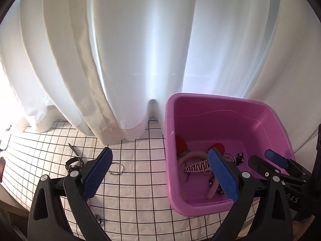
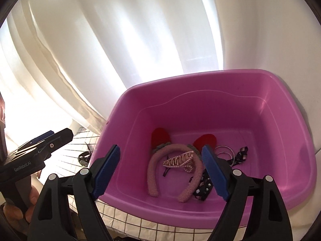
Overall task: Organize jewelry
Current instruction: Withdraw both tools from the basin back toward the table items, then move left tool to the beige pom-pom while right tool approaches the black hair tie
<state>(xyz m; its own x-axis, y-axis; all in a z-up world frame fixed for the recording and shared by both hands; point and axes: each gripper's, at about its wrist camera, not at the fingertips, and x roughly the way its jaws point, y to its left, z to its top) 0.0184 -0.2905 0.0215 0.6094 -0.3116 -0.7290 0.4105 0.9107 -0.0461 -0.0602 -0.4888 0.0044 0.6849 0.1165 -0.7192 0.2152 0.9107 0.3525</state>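
A pink plastic tub (image 1: pixel 220 106) (image 2: pixel 200 78) stands on a white cloth with a black grid (image 1: pixel 140 190). In it lie a fuzzy pink headband with red ears (image 2: pixel 153 172), a pearl hair clip (image 2: pixel 177 159), silver hoops (image 2: pixel 224 150) and a black patterned ribbon (image 2: pixel 202 188). My right gripper (image 2: pixel 161 148) hangs open over the tub's near side, nothing between its fingers. My left gripper (image 1: pixel 160 152) is open astride the tub's left wall and holds nothing. Left of the tub on the cloth lie a thin silver ring (image 1: pixel 117 168) and a black buckled band (image 1: pixel 73 163).
White curtains (image 1: pixel 120 60) hang right behind the tub and brush the cloth. A small pinkish piece (image 1: pixel 98 219) lies near the cloth's front edge. The right gripper (image 1: pixel 260 156) shows at the tub's right; a hand (image 2: pixel 32 198) holds the left gripper (image 2: pixel 60 135).
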